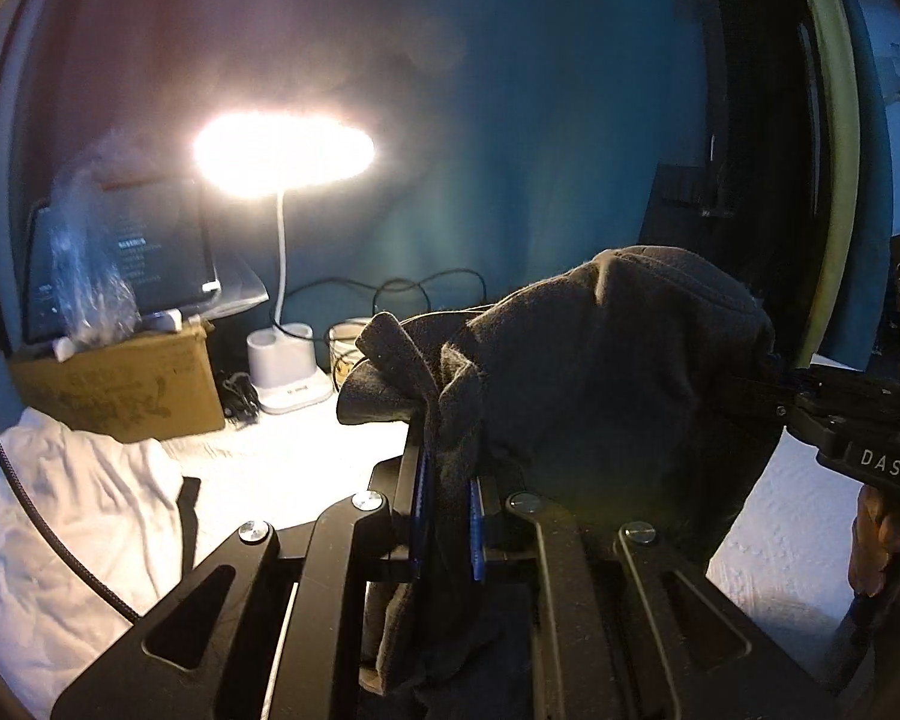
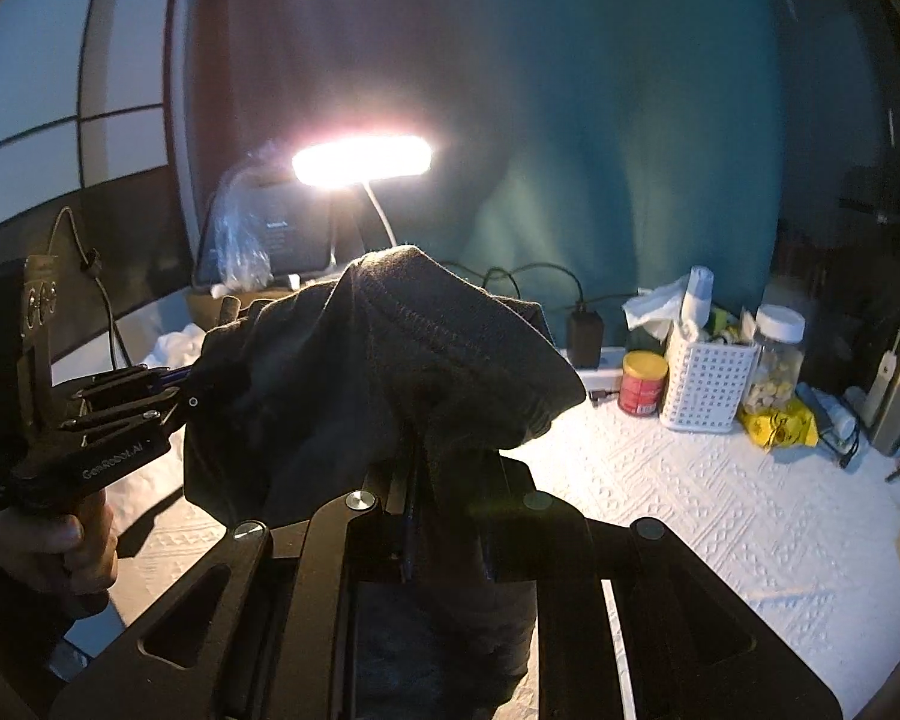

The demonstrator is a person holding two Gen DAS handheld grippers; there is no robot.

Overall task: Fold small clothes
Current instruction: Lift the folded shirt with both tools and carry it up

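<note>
A dark grey fleece garment point(image 1: 600, 372) hangs in the air between both grippers, above the white textured tabletop point(image 2: 720, 492). My left gripper point(image 1: 447, 498) is shut on one edge of the garment, the cloth pinched between its blue pads. In the right wrist view the same garment point(image 2: 426, 360) bunches over my right gripper point(image 2: 444, 474), which is shut on another part of it. The right gripper point(image 1: 768, 384) enters the left view from the right, biting the cloth's far side. The left gripper point(image 2: 189, 387) shows at the left of the right view, held by a hand.
A lit desk lamp point(image 1: 282, 150) stands at the back by a cardboard box point(image 1: 126, 384) and a white cloth point(image 1: 72, 510). At the back right sit a red can point(image 2: 642, 384), a white perforated basket point(image 2: 705, 390), a clear jar point(image 2: 774, 360) and a yellow packet point(image 2: 780, 426).
</note>
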